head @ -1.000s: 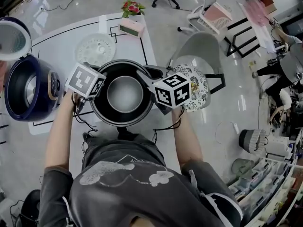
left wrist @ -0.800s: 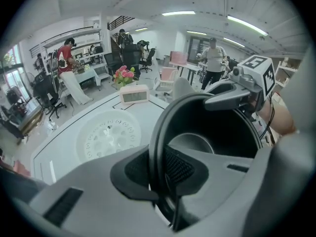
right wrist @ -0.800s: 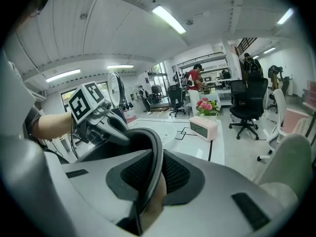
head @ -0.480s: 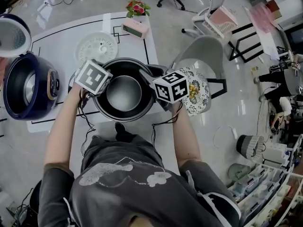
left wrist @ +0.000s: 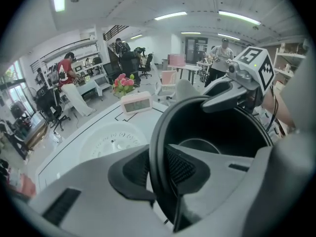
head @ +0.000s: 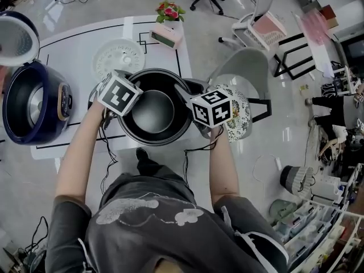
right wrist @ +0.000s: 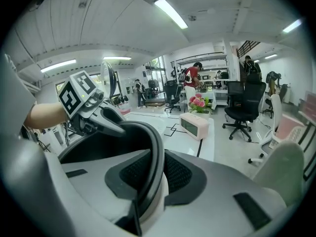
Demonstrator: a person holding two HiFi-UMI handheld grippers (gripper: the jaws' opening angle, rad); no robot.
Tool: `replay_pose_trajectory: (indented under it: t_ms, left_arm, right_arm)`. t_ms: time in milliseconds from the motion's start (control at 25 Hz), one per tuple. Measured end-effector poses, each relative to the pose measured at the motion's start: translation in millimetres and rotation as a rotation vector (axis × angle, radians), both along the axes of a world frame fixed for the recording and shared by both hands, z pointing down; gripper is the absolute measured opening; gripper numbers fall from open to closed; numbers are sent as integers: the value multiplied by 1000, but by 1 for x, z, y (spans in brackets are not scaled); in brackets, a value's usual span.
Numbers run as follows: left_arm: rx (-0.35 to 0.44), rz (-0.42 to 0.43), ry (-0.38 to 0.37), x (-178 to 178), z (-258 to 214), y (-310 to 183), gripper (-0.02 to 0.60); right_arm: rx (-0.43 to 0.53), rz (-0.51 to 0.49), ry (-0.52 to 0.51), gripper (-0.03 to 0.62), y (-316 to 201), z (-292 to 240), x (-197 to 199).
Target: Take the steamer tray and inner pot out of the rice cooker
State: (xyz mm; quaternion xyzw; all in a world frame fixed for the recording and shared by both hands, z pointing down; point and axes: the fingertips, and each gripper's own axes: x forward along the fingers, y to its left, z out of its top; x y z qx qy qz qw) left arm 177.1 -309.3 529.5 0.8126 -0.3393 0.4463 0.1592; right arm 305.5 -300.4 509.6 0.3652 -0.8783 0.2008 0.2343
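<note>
The black inner pot (head: 153, 110) is out of the cooker, low over the white table (head: 74, 67) in front of me; whether it rests on the table I cannot tell. My left gripper (head: 115, 108) has the pot's left rim (left wrist: 157, 147) between its pads, and its jaws are opening. My right gripper (head: 187, 99) has the right rim (right wrist: 155, 147) between its pads, its jaws opening too. The white round steamer tray (head: 118, 56) lies flat on the table behind the pot. At the far left stands the blue rice cooker (head: 31, 101), lid (head: 17, 38) raised and its cavity empty.
A pink clock (head: 166, 34) and a small flower pot (head: 170, 10) stand at the table's far edge. A grey chair (head: 242, 67) with a patterned cushion (head: 236, 110) is right of the table. Black lines mark the tabletop.
The pot has sunk a little toward the table, with both grippers on its rim. The cooker and the steamer tray have not moved.
</note>
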Motion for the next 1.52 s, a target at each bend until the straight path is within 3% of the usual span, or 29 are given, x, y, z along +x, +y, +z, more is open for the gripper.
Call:
replay_pose_trajectory:
  t_ms: [40, 120, 200, 240, 400, 600, 720, 880, 960, 1080, 1320, 1520]
  left_arm:
    - [13, 1, 14, 0, -2, -1, 98]
    - [60, 10, 54, 0, -10, -4, 201]
    - [128, 15, 99, 0, -20, -6, 311]
    - [169, 12, 115, -1, -25, -7, 331]
    - [306, -25, 190, -11, -56, -3, 350]
    - [569, -96, 249, -37, -121, 12, 350]
    - [689, -155, 272, -59, -154, 28, 348]
    - [813, -240, 314, -93, -191, 61, 348]
    - [848, -271, 340, -110, -205, 82, 311]
    - [866, -282, 359, -132, -218, 116, 218]
    - [910, -320, 344, -171, -231, 172, 46]
    - [888, -325, 329, -192, -226, 213, 9]
  right_arm:
    - [10, 6, 3, 97, 0, -1, 1]
    - [38, 18, 9, 108, -1, -5, 1]
    - [68, 30, 18, 178, 0, -9, 2]
    - [84, 41, 20, 197, 1, -11, 4]
    - [154, 152, -54, 249, 7, -40, 17]
    - [333, 278, -143, 249, 29, -102, 22]
    - [466, 297, -142, 242, 49, -136, 9]
    - [598, 281, -141, 180, 85, -172, -22]
    - [622, 272, -154, 98, 103, -183, -40]
    - [604, 269, -198, 55, 127, -194, -64]
    - [542, 243, -226, 31, 170, -204, -107]
    - [552, 209, -190, 29, 209, -209, -132]
